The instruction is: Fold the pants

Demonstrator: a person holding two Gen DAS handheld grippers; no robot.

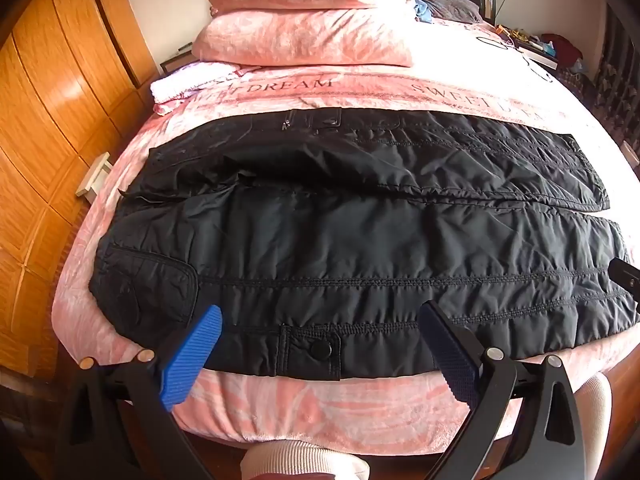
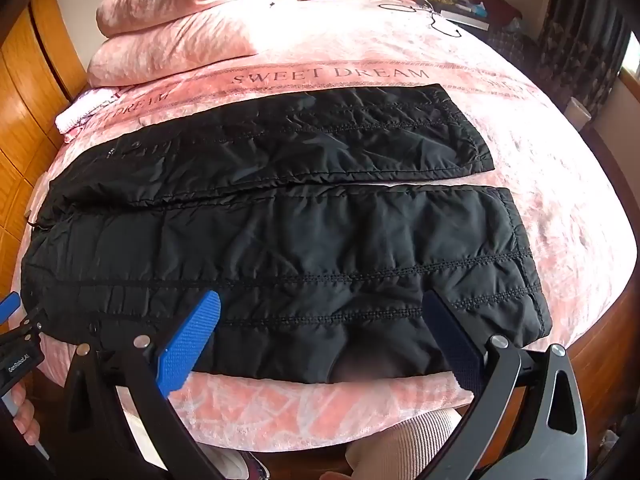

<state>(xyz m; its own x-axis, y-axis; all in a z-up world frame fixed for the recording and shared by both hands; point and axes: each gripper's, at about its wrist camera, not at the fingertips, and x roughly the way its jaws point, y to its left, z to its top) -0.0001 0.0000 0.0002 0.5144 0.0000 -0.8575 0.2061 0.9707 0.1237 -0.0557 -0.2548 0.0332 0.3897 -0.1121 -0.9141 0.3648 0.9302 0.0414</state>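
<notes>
Black quilted pants (image 1: 340,240) lie spread flat across a pink bed, waist to the left, both legs running right, side by side. They also show in the right wrist view (image 2: 280,240). My left gripper (image 1: 320,316) is open, its blue pads (image 1: 192,356) hovering over the near edge of the near leg by a snap button (image 1: 320,348). My right gripper (image 2: 320,304) is open over the near leg close to its cuff (image 2: 524,264). The left gripper's tip shows at the left edge of the right wrist view (image 2: 16,320).
Pink bedspread (image 2: 400,40) with "SWEET DREAM" lettering. Two stacked pink pillows (image 1: 308,20) at the head. Wooden wardrobe (image 1: 48,140) along the left. Cluttered bedside surface (image 1: 540,44) far right. A folded white-pink cloth (image 1: 176,84) lies left of the pillows. My knees show below.
</notes>
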